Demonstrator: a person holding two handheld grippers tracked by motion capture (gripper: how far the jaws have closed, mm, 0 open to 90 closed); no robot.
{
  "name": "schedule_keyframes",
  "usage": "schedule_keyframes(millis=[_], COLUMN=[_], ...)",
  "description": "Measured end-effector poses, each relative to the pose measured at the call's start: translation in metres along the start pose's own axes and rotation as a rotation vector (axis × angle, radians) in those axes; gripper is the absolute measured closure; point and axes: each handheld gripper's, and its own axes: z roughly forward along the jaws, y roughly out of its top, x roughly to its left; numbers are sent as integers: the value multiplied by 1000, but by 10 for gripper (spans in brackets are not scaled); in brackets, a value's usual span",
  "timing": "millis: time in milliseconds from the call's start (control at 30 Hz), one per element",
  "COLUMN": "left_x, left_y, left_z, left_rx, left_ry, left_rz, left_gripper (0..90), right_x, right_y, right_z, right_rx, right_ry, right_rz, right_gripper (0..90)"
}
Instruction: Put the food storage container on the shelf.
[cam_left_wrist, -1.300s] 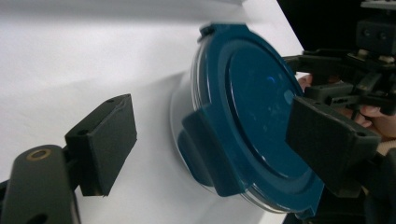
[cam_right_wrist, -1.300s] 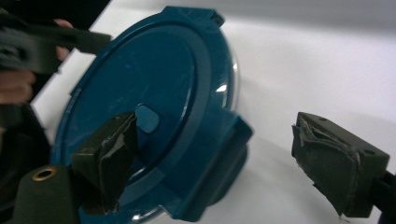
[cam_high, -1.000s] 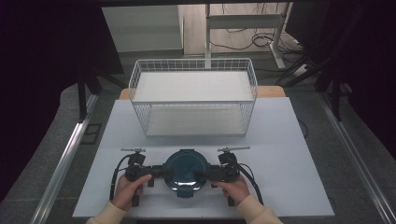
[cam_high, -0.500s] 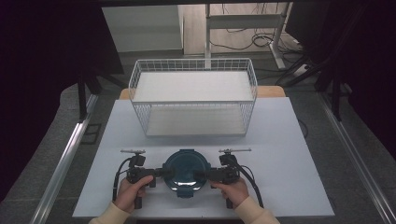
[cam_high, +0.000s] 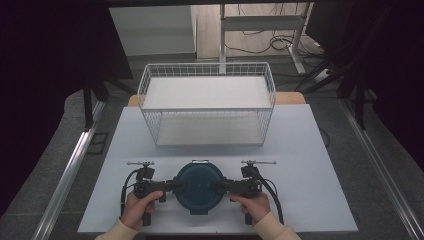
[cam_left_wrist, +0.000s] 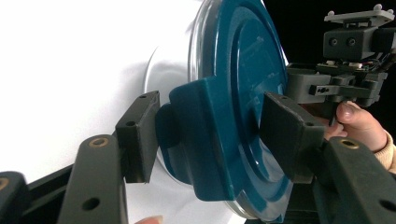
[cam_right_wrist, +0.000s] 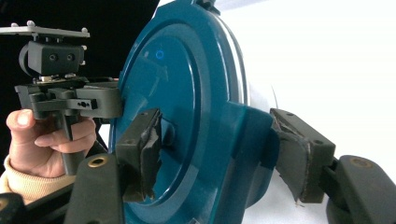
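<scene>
The blue lid (cam_high: 199, 186) sits clamped between left gripper (cam_high: 172, 186) and right gripper (cam_high: 223, 186).

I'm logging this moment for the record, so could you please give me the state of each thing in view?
Round blue lidded container: lid on, flat on the table, held by its side tabs.
Left gripper: jaws astride the left tab.
Right gripper: jaws astride the right tab.
Wire basket: upright, empty, beyond the container.
White table: bears the container and basket.

A white table (cam_high: 300, 150) carries a white wire basket (cam_high: 207, 102) and a round blue lid (cam_high: 199, 187).
</scene>
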Motion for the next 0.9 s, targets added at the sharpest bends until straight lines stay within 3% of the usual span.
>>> schedule_keyframes(millis=[267, 433, 800, 900], left_x=[-4, -10, -18, -21], left_y=[-1, 2, 4, 5], left_z=[-3, -11, -14, -17], left_rx=[-24, -58, -68, -73], left_ry=[11, 25, 26, 20], left_rz=[11, 46, 78, 94], left_gripper=[422, 441, 440, 440], right_x=[5, 10, 16, 21], right_y=[-2, -1, 1, 4], right_z=[-2, -3, -6, -10], right_rx=[-23, -18, -47, -57], right_ry=[-6, -4, -4, -9], right_rz=[-53, -107, -165, -200], right_gripper=[383, 386, 388, 389])
